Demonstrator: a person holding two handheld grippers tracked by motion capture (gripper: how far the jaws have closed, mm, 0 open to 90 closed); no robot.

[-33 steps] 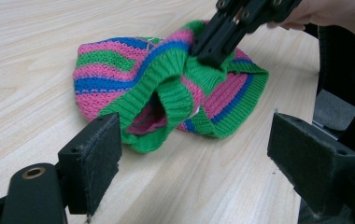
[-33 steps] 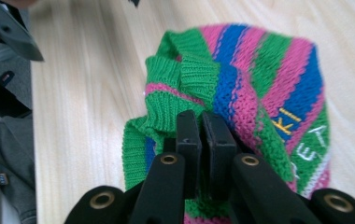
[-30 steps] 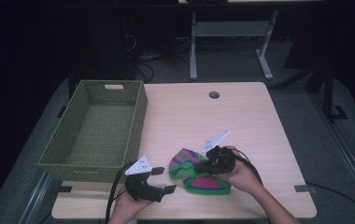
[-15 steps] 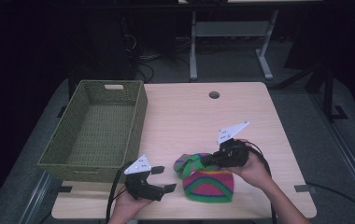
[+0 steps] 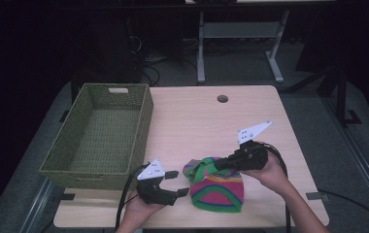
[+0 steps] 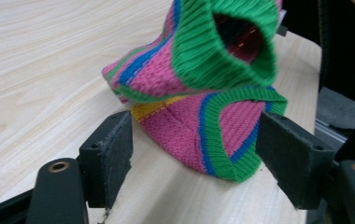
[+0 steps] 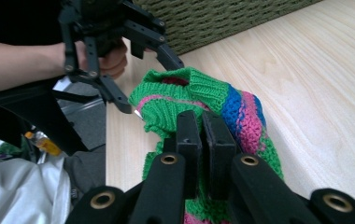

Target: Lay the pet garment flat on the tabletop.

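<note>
The striped knit hat (image 5: pixel 217 186) lay at the table's (image 5: pixel 207 121) six-o'clock edge, its green cuff lifted off the wood. My right tongs (image 5: pixel 220 165) were clamped on that cuff from three o'clock. My left tongs (image 5: pixel 177 183) stood spread wide at the hat's nine o'clock, gripping nothing, the hat just ahead between the jaws. The woven basket (image 5: pixel 75 162) sat at ten o'clock.

Knit hat (image 7: pixel 203 100) lower part hidden behind right claw (image 7: pixel 202 140).
</note>
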